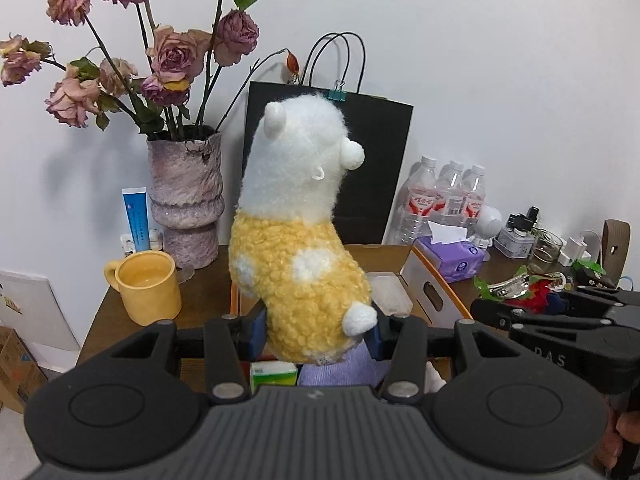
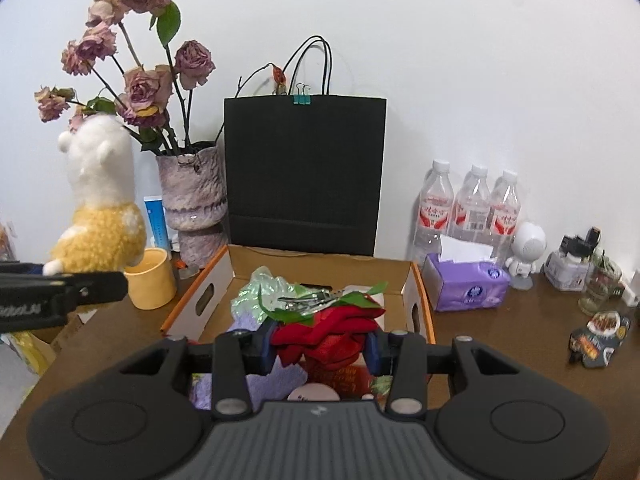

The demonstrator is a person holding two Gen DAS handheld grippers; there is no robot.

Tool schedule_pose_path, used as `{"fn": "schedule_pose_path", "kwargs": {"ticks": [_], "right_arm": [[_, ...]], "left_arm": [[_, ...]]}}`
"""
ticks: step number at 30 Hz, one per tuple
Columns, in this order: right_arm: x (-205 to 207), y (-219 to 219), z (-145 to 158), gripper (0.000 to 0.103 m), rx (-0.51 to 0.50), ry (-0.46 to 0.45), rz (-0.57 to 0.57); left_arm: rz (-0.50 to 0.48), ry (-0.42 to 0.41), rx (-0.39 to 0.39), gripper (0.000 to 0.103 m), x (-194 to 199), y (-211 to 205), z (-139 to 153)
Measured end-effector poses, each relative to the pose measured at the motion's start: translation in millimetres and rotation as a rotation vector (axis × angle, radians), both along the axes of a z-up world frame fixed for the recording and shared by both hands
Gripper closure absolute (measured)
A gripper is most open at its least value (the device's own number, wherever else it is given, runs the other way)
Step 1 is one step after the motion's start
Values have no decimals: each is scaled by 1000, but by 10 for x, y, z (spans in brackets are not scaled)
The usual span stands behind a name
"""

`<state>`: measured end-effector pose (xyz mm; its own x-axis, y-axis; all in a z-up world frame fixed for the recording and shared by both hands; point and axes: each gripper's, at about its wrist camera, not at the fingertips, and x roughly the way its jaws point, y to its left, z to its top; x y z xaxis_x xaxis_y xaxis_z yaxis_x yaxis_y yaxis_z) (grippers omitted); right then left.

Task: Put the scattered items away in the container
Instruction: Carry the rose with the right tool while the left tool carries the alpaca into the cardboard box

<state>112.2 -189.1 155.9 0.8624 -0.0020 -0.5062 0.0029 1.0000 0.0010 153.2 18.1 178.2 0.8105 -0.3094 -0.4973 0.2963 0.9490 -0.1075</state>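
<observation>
My left gripper (image 1: 316, 334) is shut on a plush alpaca (image 1: 304, 240) with a white head and yellow body, held upright above the open cardboard box (image 1: 434, 288). It also shows at the left of the right wrist view (image 2: 100, 208). My right gripper (image 2: 320, 346) is shut on a red fabric flower (image 2: 324, 330) with green leaves and a metal clip, held over the box (image 2: 418, 292). The box holds a purple cloth (image 2: 276, 380), a crumpled green bag (image 2: 264, 288) and other small items.
A vase of dried roses (image 2: 192, 196), a yellow mug (image 2: 152, 284), a black paper bag (image 2: 304, 176), three water bottles (image 2: 468, 208), a purple tissue pack (image 2: 464, 284), a white figurine, a glass and a patterned magnet (image 2: 600, 336) stand around the box on the brown table (image 2: 500, 340).
</observation>
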Motion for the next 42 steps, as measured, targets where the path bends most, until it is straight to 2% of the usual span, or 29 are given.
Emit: {"fn": "schedule_pose_path", "kwargs": {"ticks": [7,14,24,35,42], "right_arm": [[263,-60,18,63,9,16,-6],[593,-214,-135,63,64,49,-25],[1047,-273,-530,63,108,108,-26],[1504,-396,-931,63,91,163,-30],[1752,-443,-1239,63,88,221,-24]], "left_arm": [[16,44,-2,56,342,-77,-83],[39,61,-17,56,627,-104,-235],[34,99,-12,56,999,-262,-544],[20,111,-8,56,1320,-436,-896],[10,181,-6,56,1503,-426,-1177]]}}
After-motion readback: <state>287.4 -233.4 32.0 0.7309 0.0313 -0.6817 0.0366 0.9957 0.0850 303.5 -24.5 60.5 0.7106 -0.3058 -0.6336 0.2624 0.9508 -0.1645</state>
